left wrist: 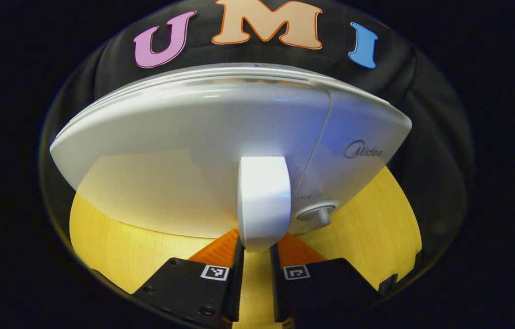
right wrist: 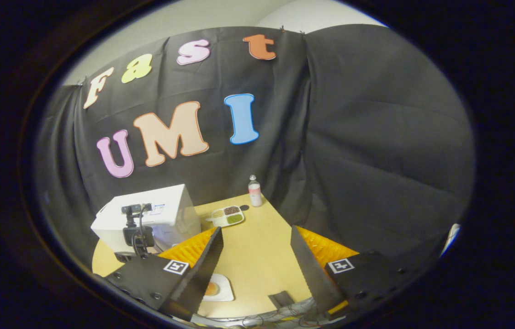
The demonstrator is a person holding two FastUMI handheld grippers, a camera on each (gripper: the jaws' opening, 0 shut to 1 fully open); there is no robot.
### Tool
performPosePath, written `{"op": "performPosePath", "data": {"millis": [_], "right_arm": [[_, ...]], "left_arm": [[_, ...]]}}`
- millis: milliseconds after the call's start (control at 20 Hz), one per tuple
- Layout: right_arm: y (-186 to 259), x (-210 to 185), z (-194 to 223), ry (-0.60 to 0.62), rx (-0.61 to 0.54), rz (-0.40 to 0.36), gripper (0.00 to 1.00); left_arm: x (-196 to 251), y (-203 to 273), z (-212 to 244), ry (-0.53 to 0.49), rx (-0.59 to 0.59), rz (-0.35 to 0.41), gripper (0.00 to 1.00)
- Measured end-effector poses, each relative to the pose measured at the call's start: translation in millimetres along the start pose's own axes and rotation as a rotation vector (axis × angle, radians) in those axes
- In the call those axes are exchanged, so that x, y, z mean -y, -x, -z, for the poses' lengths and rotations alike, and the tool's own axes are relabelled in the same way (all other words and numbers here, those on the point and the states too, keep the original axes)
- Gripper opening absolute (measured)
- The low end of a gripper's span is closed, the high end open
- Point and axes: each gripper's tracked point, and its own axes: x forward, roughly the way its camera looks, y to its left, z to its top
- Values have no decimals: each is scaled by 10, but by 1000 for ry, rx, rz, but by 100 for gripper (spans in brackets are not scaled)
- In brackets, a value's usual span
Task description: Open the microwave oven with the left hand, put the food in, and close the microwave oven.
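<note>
The white microwave (left wrist: 202,151) stands very close in the left gripper view, its door flush with the control panel. My left gripper (left wrist: 257,244) is shut on the lower end of the white door handle (left wrist: 264,196), one finger pressing on each side. In the right gripper view the microwave (right wrist: 156,212) sits at the table's far left, with the left gripper's body (right wrist: 136,233) in front of it. My right gripper (right wrist: 256,228) hangs open above the table, holding nothing. A white square plate with orange food (right wrist: 217,289) lies near the front edge, beside its left finger.
A round knob (left wrist: 316,214) sits on the panel right of the handle. On the wooden table (right wrist: 257,256) a compartment tray of foods (right wrist: 227,215) and a small bottle (right wrist: 254,191) stand at the back. A dark flat object (right wrist: 280,299) lies at the front edge.
</note>
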Motion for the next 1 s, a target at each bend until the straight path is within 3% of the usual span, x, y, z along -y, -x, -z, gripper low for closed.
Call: {"op": "performPosePath", "data": {"millis": [400,700,1000], "right_arm": [[-11,97,105,9,-34,-22,94],[-36,18,317,25,-81,-62,92],[-172,-262,567,39,-148,-152,93]], "left_arm": [[-17,43,37,38,14,-27,15],[-6,76,35,-4,66,-4,7],[-122,593,546,36,55,-15,6]]}}
